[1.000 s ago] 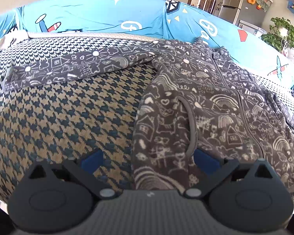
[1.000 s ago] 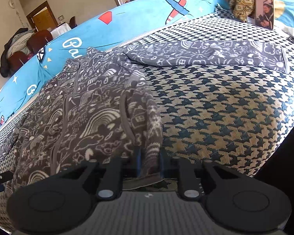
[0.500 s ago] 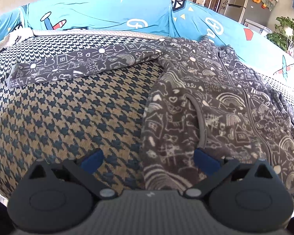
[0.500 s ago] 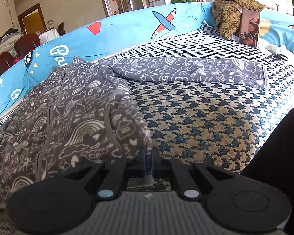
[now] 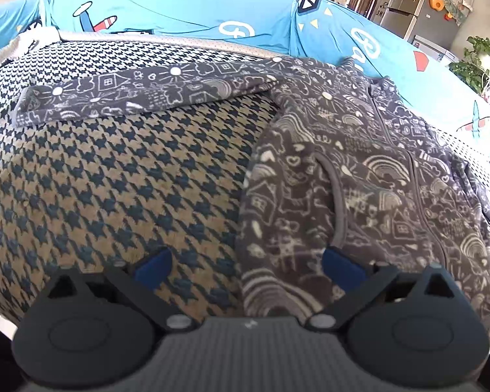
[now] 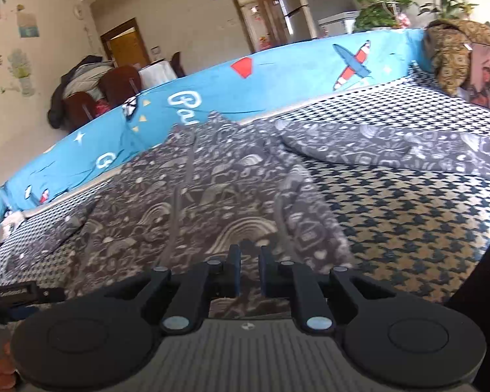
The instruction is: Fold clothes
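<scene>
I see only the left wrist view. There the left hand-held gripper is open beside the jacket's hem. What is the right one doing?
Observer: The right hand-held gripper has its fingers close together on the hem of the jacket; it appears to pinch the cloth.
Operator: Where is the other sleeve?
Observer: That sleeve lies stretched out flat on the houndstooth cover.
Operator: Is anything beyond it?
Observer: A phone leans upright against a brown patterned cushion.

blue sofa cover (image 6: 277, 78) | white script "Pa", rest hidden by jacket (image 6: 212, 176)
</scene>
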Demonstrator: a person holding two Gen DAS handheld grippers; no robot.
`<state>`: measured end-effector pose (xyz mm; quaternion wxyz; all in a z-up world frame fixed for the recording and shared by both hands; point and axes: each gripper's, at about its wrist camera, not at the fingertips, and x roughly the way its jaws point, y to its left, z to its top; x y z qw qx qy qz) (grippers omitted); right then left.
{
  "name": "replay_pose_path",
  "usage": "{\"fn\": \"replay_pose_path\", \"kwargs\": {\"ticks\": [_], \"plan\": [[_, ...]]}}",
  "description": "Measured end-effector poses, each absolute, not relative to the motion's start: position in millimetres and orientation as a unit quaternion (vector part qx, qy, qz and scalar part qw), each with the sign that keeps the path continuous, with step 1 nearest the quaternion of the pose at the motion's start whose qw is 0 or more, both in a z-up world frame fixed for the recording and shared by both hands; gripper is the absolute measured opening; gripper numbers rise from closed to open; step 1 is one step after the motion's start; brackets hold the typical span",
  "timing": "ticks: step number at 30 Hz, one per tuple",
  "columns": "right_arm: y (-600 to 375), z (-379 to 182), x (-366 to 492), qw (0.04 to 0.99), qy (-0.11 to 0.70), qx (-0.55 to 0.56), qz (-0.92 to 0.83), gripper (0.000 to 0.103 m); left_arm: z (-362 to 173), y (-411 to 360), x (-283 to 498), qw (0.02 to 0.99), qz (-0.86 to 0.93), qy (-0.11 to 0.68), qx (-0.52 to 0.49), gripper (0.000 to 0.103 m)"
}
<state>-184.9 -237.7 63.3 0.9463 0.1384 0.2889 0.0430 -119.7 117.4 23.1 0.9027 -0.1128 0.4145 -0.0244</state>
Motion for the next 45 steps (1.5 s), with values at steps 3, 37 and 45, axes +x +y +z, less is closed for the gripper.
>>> {"fn": "replay_pose_path", "kwargs": {"ticks": [3, 37, 45], "plan": [[-211.1, 61.7, -182.3, 0.936, 0.311, 0.12, 0.117, 0.013, 24.3, 119.3, -119.6, 0.899, -0.042, 0.417, -0.127, 0.093], [-1.4, 23.3, -164.8, 0.867, 0.313, -0.151, 0.356, 0.042, 45.8, 136.6, -107.8, 0.875, -0.137, 0.412, -0.214, 0.089], [2.7, 13.4, -158.9, 0.878, 0.3, -0.174, 0.33, 0.022, 52.1, 149.8, -110.5, 0.889, -0.092, 0.395, -0.214, 0.091]]}}
